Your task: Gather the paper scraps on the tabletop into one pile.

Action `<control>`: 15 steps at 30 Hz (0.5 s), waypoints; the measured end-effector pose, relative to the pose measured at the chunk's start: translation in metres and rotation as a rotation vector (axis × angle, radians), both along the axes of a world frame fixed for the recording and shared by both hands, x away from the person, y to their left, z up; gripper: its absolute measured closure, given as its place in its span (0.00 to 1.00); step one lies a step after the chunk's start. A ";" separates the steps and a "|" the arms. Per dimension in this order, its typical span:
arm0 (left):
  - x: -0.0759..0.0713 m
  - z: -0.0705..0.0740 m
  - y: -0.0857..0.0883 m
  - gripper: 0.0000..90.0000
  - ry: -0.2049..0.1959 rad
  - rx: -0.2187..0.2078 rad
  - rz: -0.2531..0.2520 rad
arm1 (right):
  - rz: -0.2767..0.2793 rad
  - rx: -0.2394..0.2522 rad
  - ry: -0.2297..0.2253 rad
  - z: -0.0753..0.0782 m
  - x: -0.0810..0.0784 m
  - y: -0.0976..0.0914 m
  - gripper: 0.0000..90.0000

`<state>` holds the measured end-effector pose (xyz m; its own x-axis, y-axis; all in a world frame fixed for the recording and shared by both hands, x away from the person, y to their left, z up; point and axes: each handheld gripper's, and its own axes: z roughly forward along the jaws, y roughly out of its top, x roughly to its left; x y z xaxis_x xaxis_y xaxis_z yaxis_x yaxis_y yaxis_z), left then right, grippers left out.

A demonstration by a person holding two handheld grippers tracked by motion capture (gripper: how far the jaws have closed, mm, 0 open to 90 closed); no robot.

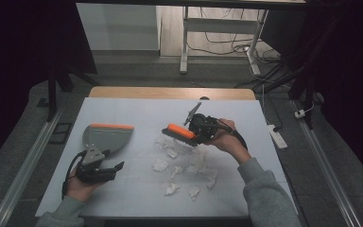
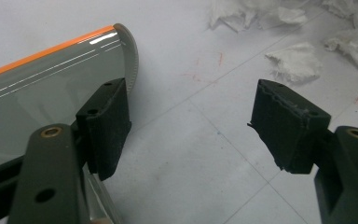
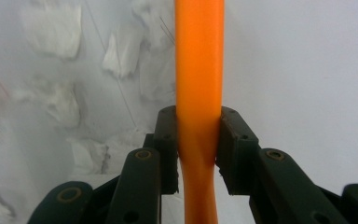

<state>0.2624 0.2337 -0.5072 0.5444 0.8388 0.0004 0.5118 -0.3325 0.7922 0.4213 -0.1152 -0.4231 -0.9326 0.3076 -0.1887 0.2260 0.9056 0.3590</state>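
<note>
Before you, a white sheet (image 1: 137, 189) covers a wooden table (image 1: 170, 92), with faint red marks (image 2: 220, 58) on it. Beyond the table's far edge you see grey floor (image 1: 137, 71), the white legs of a desk (image 1: 184, 47) and loose cables (image 1: 227, 47). A white power strip (image 1: 276, 135) lies on the floor to your right, beside a metal rail (image 1: 331, 175).

Right hand-held gripper (image 1: 196, 128): clamped the orange brush (image 1: 180, 132) over paper scraps (image 1: 185, 166).
Left hand-held gripper (image 1: 105, 166): sat just behind the grey dustpan (image 1: 105, 137).
</note>
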 end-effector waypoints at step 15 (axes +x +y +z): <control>0.001 -0.001 0.000 0.32 0.002 0.005 0.000 | -0.184 0.241 -0.027 0.015 0.012 -0.004 0.79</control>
<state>0.2633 0.2332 -0.5081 0.5444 0.8388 0.0031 0.5136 -0.3362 0.7894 0.4329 -0.1193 -0.4081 -0.8525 0.5102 -0.1141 0.3661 0.7383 0.5664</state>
